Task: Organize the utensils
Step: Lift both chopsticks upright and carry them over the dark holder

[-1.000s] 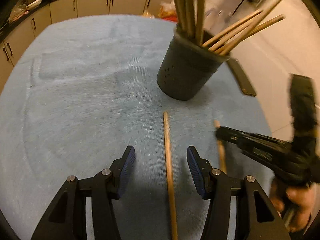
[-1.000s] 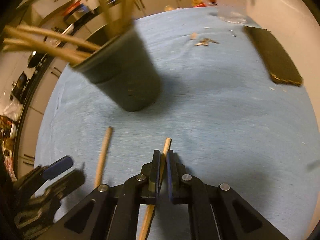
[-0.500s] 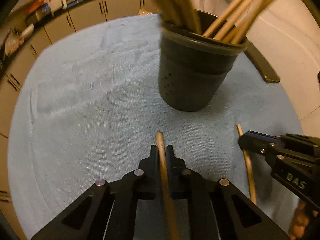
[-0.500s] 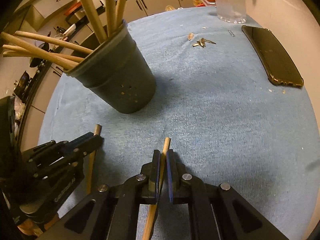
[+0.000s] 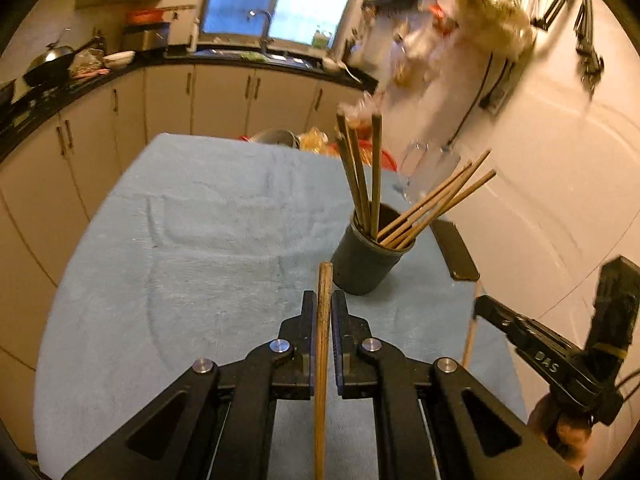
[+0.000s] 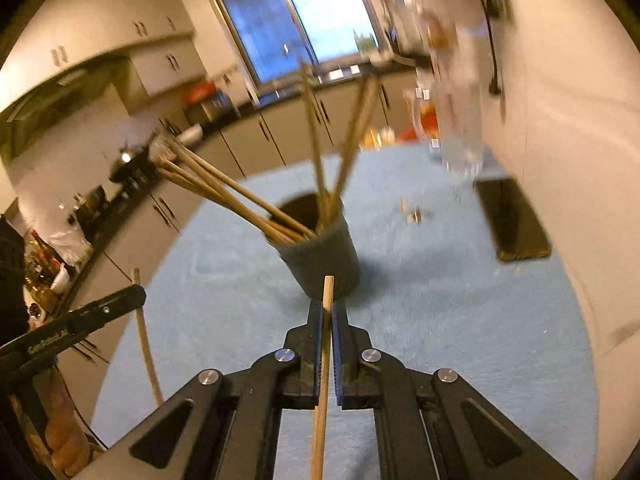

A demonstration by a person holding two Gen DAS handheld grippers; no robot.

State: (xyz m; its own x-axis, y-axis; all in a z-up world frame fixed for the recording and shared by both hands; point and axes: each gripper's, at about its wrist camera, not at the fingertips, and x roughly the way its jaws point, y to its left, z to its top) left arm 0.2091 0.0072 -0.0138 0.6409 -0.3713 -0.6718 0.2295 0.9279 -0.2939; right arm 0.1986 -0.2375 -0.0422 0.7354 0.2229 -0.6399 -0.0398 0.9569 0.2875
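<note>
Left claw (image 5: 321,312) pinching darker chopstick (image 5: 322,344); right claw (image 6: 326,322) pinching pale chopstick (image 6: 325,344); both raised, aimed toward cup (image 5: 365,266).

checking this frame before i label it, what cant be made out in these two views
- Lower end of the left chopstick: cut off by the bottom edge, left wrist view.
- Lower end of the right chopstick: same, right wrist view.
- Inside of the holder: hidden by its rim and the chopsticks standing in it.
- Small bits on the cloth: motion-blurred, too small to identify.
- Glass jug: smeared by blur in both views.
</note>
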